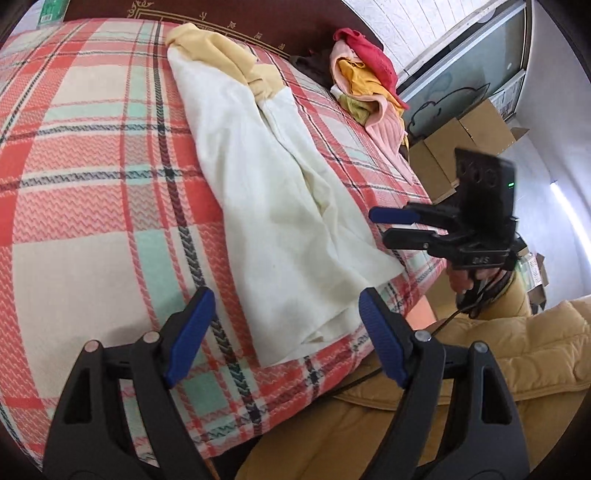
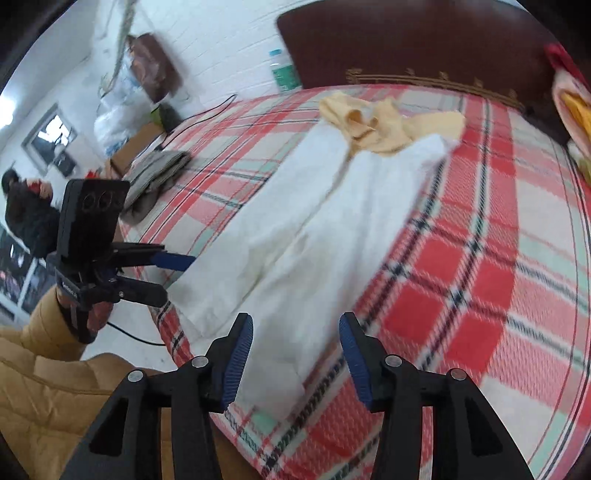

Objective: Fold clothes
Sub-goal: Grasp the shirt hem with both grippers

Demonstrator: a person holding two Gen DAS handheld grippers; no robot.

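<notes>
Left wrist view showed the garment (image 1: 280, 206), white with yellow sleeves and collar end, lying lengthwise on the plaid bed (image 1: 85, 206). Its yellow end pointed at the headboard (image 1: 295, 22) and its hem sat near the bed's front edge. Both long sides were turned in toward a middle seam, so it lay as a narrow strip, probably to suit a crosswise fold. Whether that strip was a half-done fold or just how the garment lay, the pictures could not settle.

The left gripper (image 1: 286, 332) hovered over the hem with its fingers spread wide and nothing between them, apparently lined up with the near-left hem corner. The right gripper (image 2: 295, 354) hung above the other hem corner, fingers likewise parted and empty. Seen from the left wrist, it stood off the bed's right edge, fingers apart, clear of the cloth. The right wrist view was blurred, so fine contact there could not be told. Having 2 grippers at the 2 hem corners would suit lifting the hem evenly.

A pile (image 1: 365, 77) of red, pink and yellow clothes sat by the headboard, well apart from the strip. A grey folded item (image 2: 155, 177) lay at the far left edge.
</notes>
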